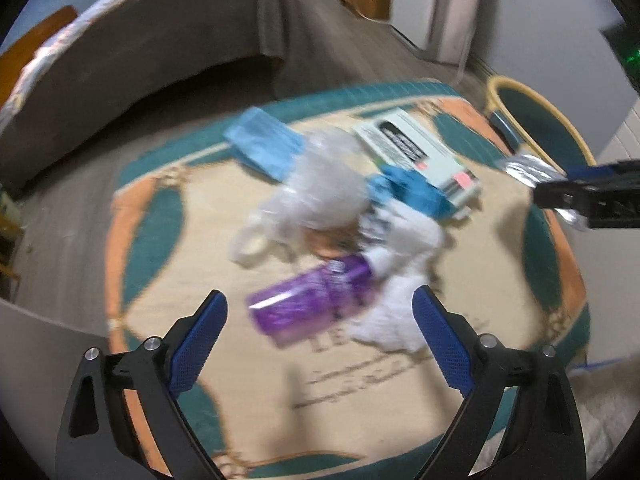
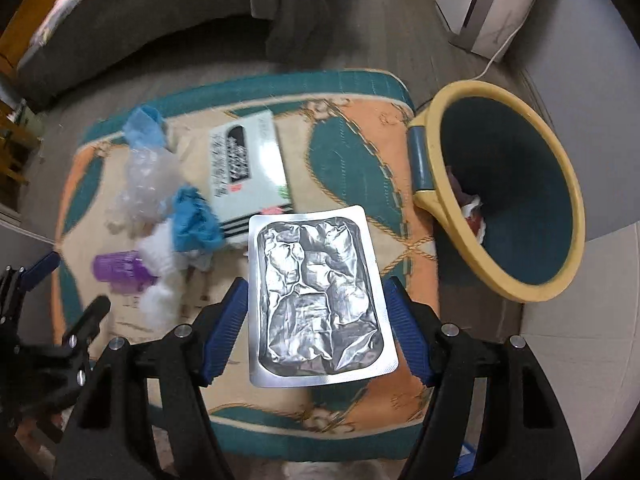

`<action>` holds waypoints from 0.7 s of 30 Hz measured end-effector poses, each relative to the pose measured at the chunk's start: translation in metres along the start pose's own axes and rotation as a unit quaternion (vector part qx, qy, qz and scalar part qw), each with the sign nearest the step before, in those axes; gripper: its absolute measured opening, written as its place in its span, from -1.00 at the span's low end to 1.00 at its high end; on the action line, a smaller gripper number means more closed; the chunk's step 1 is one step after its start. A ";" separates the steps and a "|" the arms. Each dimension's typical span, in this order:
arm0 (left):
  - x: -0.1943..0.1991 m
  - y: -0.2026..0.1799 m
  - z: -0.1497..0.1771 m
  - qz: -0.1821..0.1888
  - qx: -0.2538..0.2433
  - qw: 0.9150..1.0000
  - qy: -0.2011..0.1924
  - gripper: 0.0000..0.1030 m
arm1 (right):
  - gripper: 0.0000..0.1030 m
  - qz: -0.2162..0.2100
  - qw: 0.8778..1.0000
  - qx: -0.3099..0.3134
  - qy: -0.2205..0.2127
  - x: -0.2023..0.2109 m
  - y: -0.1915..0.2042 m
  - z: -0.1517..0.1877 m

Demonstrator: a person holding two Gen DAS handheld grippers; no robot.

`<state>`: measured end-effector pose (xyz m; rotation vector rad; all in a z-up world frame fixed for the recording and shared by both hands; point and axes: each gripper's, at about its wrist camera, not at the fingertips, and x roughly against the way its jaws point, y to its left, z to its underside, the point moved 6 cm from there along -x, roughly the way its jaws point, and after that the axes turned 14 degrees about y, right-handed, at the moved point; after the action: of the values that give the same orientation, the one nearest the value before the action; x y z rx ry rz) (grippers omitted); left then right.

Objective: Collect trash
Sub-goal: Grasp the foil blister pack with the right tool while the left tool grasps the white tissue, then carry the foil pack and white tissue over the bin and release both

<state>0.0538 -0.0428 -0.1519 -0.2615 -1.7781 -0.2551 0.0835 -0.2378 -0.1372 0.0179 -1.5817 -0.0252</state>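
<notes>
Trash lies heaped on a patterned rug (image 1: 168, 216): a purple plastic bottle (image 1: 316, 300), white tissue (image 1: 400, 316), a clear plastic bag (image 1: 320, 184), blue crumpled pieces (image 1: 264, 144) and a flat white box (image 1: 420, 152). My left gripper (image 1: 320, 296) hangs open just above the purple bottle, its pads apart from it. My right gripper (image 2: 316, 284) is shut on a silver foil blister pack (image 2: 312, 240), held above the rug near the bin. A yellow-rimmed teal bin (image 2: 500, 92) stands at the rug's right edge with some trash inside. The left gripper (image 2: 68, 288) shows at the left edge of the right wrist view.
A grey-covered bed (image 1: 160, 60) runs along the far side of the wooden floor. A white appliance (image 2: 488, 0) with a cable (image 2: 496, 56) stands behind the bin. In the left wrist view the bin (image 1: 540, 120) is at the right, behind my right gripper (image 1: 580, 196).
</notes>
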 end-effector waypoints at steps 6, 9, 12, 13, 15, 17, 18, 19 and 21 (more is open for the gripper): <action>-0.026 -0.040 0.003 0.041 -0.044 0.997 0.044 0.11 | 0.33 0.032 0.998 0.010 0.053 -0.037 -0.003 0.002; -0.036 -0.053 0.005 0.033 -0.066 0.996 0.056 0.02 | 0.33 0.028 0.997 0.000 0.075 -0.053 -0.008 0.002; -0.043 -0.056 0.004 0.022 -0.072 0.995 0.061 0.02 | 0.35 0.016 0.996 -0.008 0.093 -0.065 -0.010 0.002; -0.045 -0.056 0.004 0.020 -0.073 0.995 0.062 0.02 | 0.35 0.012 0.995 -0.010 0.098 -0.069 -0.010 0.002; -0.047 -0.057 0.003 0.023 -0.072 0.995 0.064 0.02 | 0.48 0.013 0.995 -0.008 0.101 -0.073 -0.010 0.002; -0.049 -0.059 0.002 0.024 -0.071 0.995 0.066 0.02 | 0.53 0.018 0.995 -0.004 0.100 -0.076 -0.012 -0.001; -0.051 -0.060 0.003 0.024 -0.072 0.995 0.067 0.02 | 0.54 0.019 0.995 -0.006 0.102 -0.078 -0.012 -0.002; -0.051 -0.059 0.001 0.024 -0.073 0.995 0.068 0.02 | 0.55 0.016 0.994 -0.008 0.103 -0.081 -0.013 -0.002; -0.054 -0.060 0.000 0.025 -0.077 0.994 0.071 0.01 | 0.55 0.016 0.995 -0.007 0.102 -0.083 -0.011 -0.003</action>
<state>0.0467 -0.1022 -0.2063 -0.3880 -1.6112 -0.3665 0.0876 -0.2465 -0.2208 -0.0163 -1.3766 -0.0083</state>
